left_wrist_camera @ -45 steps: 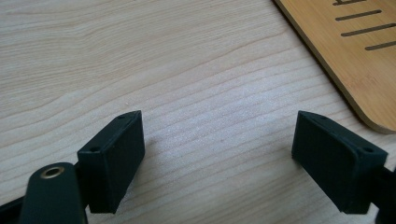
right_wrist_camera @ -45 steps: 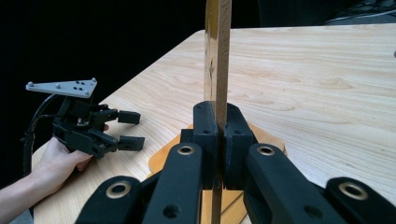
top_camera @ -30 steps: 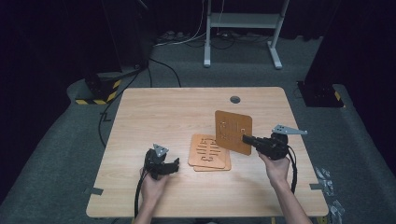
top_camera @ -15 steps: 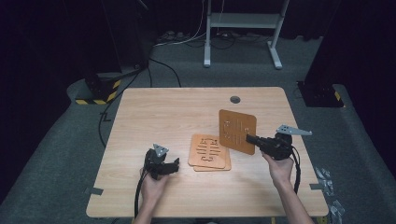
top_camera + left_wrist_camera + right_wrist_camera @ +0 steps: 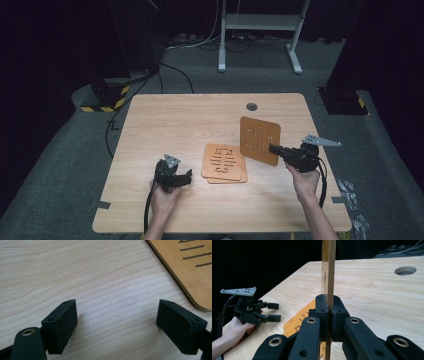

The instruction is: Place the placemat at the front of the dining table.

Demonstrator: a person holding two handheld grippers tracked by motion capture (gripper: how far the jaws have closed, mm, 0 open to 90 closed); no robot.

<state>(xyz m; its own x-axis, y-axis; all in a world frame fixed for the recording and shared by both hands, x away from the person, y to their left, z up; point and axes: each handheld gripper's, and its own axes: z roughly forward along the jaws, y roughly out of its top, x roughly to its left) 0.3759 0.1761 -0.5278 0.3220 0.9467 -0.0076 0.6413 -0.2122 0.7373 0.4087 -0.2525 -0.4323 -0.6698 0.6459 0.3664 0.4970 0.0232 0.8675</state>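
Overhead, a pale wooden table (image 5: 190, 125) with a round cable hole (image 5: 251, 106) near its far edge stands on grey carpet (image 5: 75, 150) in a dark room; a white metal stand (image 5: 260, 22) rises behind it, black cables trail across the floor, and a yellow-and-black striped block (image 5: 102, 102) lies off the table's far left corner. The right gripper (image 5: 274, 148), held in the person's right hand (image 5: 303, 180), has its jaws clamped tight on a slotted wooden board (image 5: 259, 140), pinching the board's lower right edge. That board stands upright on edge, lifted off the table, its broad slotted face turned toward the camera and the person, its flat plane running roughly left to right across the table. In the right gripper view the board (image 5: 328, 270) appears edge-on as a thin vertical strip rising straight up from between the closed jaws. Just left of and below the held board, a stack of two more slotted boards (image 5: 225, 162) lies flat on the table. The left gripper (image 5: 186, 176), in the left hand (image 5: 162, 197), rests near the table's front left, jaws spread wide and holding nothing; in the left gripper view a corner of a flat board (image 5: 185, 267) lies just beyond its jaws
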